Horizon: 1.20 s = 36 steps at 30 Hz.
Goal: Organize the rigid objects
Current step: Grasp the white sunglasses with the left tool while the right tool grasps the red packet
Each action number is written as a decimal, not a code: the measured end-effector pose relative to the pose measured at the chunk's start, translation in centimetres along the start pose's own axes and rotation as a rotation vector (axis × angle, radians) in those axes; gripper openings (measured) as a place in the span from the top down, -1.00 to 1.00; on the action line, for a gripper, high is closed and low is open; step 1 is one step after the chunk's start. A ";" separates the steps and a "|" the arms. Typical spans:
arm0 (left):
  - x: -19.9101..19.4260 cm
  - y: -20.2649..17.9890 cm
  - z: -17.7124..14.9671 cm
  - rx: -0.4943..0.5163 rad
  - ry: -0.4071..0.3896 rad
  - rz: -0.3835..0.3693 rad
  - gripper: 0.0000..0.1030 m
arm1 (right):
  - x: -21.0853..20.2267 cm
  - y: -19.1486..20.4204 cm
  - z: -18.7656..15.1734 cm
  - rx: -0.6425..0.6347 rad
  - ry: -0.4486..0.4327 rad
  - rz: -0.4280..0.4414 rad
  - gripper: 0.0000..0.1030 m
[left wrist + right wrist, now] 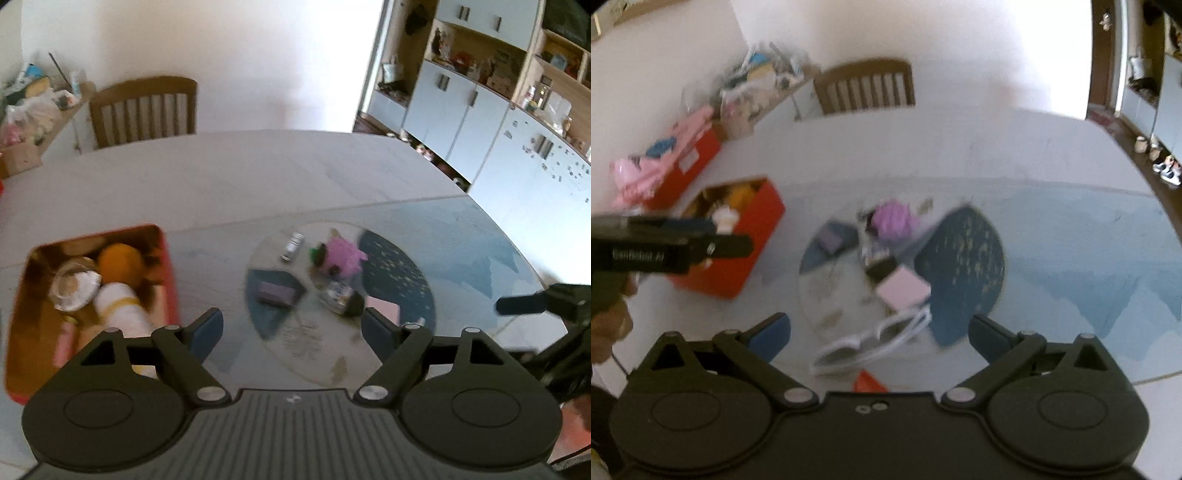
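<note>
A red box point(168, 273) point(753, 236) holds a white bottle point(122, 308), an orange ball point(118, 262) and a glass jar point(74, 286). On a round mat point(399, 273) point(964, 251) lie a small bottle point(292, 246), a pink-purple toy point(341, 254) point(894, 218), a purple block point(275, 293) point(831, 238), a pink box point(903, 288) and white glasses point(871, 339). My left gripper point(291, 328) is open and empty above the mat, beside the red box. My right gripper point(879, 332) is open above the white glasses.
A wooden chair point(144, 110) point(864, 88) stands at the table's far edge. A second red box point(683, 166) with pink items sits far left. Shelves and cabinets point(491, 99) fill the right wall. An orange piece point(870, 382) lies near the right gripper's body.
</note>
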State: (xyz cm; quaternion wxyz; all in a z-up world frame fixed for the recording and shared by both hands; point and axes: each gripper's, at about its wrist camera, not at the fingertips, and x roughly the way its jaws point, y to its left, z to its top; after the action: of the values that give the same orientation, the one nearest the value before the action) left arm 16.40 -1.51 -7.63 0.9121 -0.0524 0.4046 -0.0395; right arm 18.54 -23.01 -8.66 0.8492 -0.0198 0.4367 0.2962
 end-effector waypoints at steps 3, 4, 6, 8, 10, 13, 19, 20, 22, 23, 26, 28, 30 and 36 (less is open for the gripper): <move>1.4 -1.3 -0.7 0.007 0.035 -0.016 -0.59 | 1.0 -0.1 -1.3 -0.027 0.053 0.015 -0.98; 1.9 -1.7 -0.9 0.006 0.049 -0.028 -0.59 | 1.3 0.0 -1.7 -0.038 0.067 0.021 -0.97; 3.0 -2.5 -1.4 0.009 0.083 -0.054 -0.59 | 1.9 0.0 -2.4 -0.059 0.095 0.030 -0.92; 4.0 -3.2 -1.9 0.016 0.115 -0.073 -0.59 | 2.6 0.2 -3.0 -0.081 0.119 0.038 -0.89; 4.8 -3.9 -2.4 0.024 0.138 -0.074 -0.59 | 3.2 0.2 -3.4 -0.100 0.138 0.050 -0.81; 5.6 -4.6 -2.8 0.037 0.158 -0.080 -0.59 | 4.1 0.4 -3.7 -0.129 0.156 0.056 -0.69; 7.1 -6.0 -3.5 0.090 0.174 -0.063 -0.59 | 5.3 1.3 -4.5 -0.181 0.188 0.081 -0.49; 7.4 -6.2 -3.6 0.100 0.178 -0.060 -0.59 | 5.4 1.5 -4.6 -0.196 0.188 0.081 -0.49; 7.9 -6.6 -3.9 0.122 0.182 -0.049 -0.59 | 5.5 2.0 -4.7 -0.231 0.179 0.076 -0.38; 8.2 -6.7 -3.9 0.131 0.184 -0.047 -0.59 | 5.6 2.2 -4.7 -0.246 0.175 0.078 -0.33; 8.9 -7.2 -4.0 0.155 0.184 -0.041 -0.59 | 5.6 2.4 -4.7 -0.282 0.165 0.071 -0.07; 9.3 -7.5 -4.1 0.175 0.187 -0.034 -0.59 | 5.4 2.3 -4.8 -0.305 0.160 0.062 0.13; 9.6 -7.8 -4.1 0.187 0.189 -0.034 -0.57 | 5.3 2.1 -4.8 -0.315 0.156 0.050 0.24; 10.5 -8.6 -4.0 0.211 0.190 -0.025 -0.31 | 4.8 0.9 -4.8 -0.305 0.153 0.040 0.47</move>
State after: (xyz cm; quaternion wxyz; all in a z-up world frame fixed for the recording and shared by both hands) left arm 20.20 -11.53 -16.88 0.8695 0.0429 0.4822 -0.0981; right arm 16.69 -21.31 -15.06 0.7945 -0.1624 0.4503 0.3737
